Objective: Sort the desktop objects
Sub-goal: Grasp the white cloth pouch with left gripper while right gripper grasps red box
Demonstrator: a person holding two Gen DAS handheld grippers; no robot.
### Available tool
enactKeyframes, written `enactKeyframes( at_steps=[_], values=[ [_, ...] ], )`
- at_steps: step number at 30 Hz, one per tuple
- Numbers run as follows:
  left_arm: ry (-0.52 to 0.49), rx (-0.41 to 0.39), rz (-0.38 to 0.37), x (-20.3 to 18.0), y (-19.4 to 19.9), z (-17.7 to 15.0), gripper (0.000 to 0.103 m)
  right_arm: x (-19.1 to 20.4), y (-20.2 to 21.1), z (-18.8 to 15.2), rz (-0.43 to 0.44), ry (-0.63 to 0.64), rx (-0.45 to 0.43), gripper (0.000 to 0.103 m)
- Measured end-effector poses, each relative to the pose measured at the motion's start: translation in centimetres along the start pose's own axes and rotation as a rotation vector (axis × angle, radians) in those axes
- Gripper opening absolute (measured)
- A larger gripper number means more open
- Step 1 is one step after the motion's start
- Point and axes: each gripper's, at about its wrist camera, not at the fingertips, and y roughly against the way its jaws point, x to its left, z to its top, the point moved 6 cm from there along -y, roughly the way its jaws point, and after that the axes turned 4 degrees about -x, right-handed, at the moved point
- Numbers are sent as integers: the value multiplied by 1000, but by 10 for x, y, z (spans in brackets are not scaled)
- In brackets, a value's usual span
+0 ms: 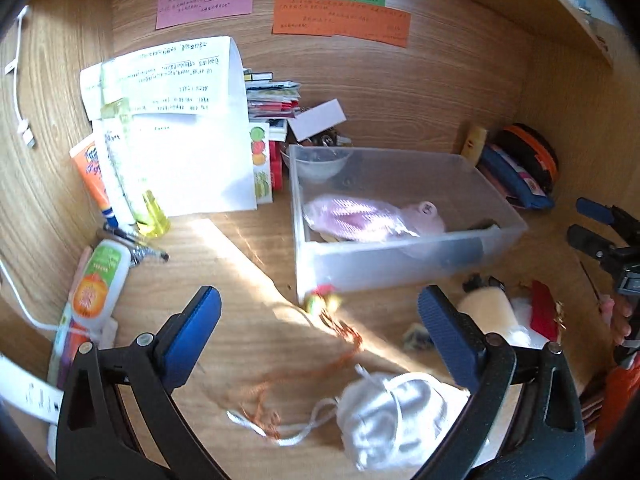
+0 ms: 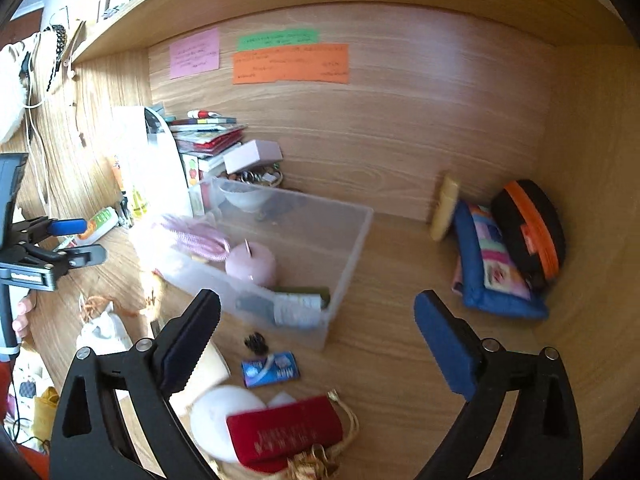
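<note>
In the left wrist view my left gripper is open over the desk with nothing between its fingers. Below it lie a white drawstring pouch and an orange cord with a beaded charm. A clear plastic bin stands just beyond, holding a pink striped cloth and a pink round object. My right gripper is open and empty too. Under it lie a red velvet box, a blue packet and a small black clip. Each gripper shows in the other's view: left gripper, right gripper.
Papers, stacked books and tubes crowd the back left. A blue pouch and a black-and-orange case lean in the right corner. A white bowl sits at the bin's far end. Coloured notes hang on the back wall.
</note>
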Motion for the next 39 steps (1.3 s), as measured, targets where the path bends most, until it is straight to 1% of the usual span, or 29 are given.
enactKeyframes(
  at_steps=[3, 8, 11, 13, 15, 17, 20, 22, 24, 27, 29, 31, 35, 37, 38, 39],
  values=[
    [-9, -4, -22, -10, 7, -13, 100, -5, 5, -18, -6, -16, 19, 98],
    [-4, 36, -89, -32, 3, -35, 100, -4, -2, -54, -2, -35, 116, 98],
    [-30, 58, -121, -45, 5, -47, 100, -1, 0, -70, 20, -51, 142, 98],
    [-55, 67, -132, -52, 8, -55, 100, 1, 1, -77, 30, -55, 155, 98],
    [-74, 82, -161, -58, 7, -64, 100, 1, -1, -81, 27, -54, 164, 98],
    [-86, 98, -164, -60, 5, -71, 100, 0, -4, -86, 16, -40, 176, 98],
    [-96, 130, -167, -64, -3, -80, 100, 0, -8, -88, 33, -48, 188, 98],
    [-114, 133, -145, -66, -7, -83, 100, -1, -9, -88, 50, -63, 199, 98],
    [-137, 136, -140, -68, -9, -85, 102, -2, -10, -88, 65, -74, 207, 97],
    [-173, 143, -119, -72, -13, -87, 102, -2, -13, -90, 93, -90, 219, 96],
    [-203, 148, -103, -73, -15, -89, 102, -2, -14, -91, 118, -103, 226, 92],
    [-230, 150, -88, -74, -17, -91, 102, -1, -15, -91, 150, -117, 231, 84],
    [-270, 159, -67, -75, -20, -96, 102, -1, -16, -91, 193, -145, 248, 79],
    [-280, 171, -54, -75, -23, -99, 102, -1, -17, -91, 227, -164, 258, 69],
    [-277, 173, -49, -74, -24, -99, 103, -1, -17, -91, 250, -177, 262, 67],
    [-268, 173, -52, -72, -25, -99, 102, 0, -17, -91, 252, -181, 262, 66]
  ],
)
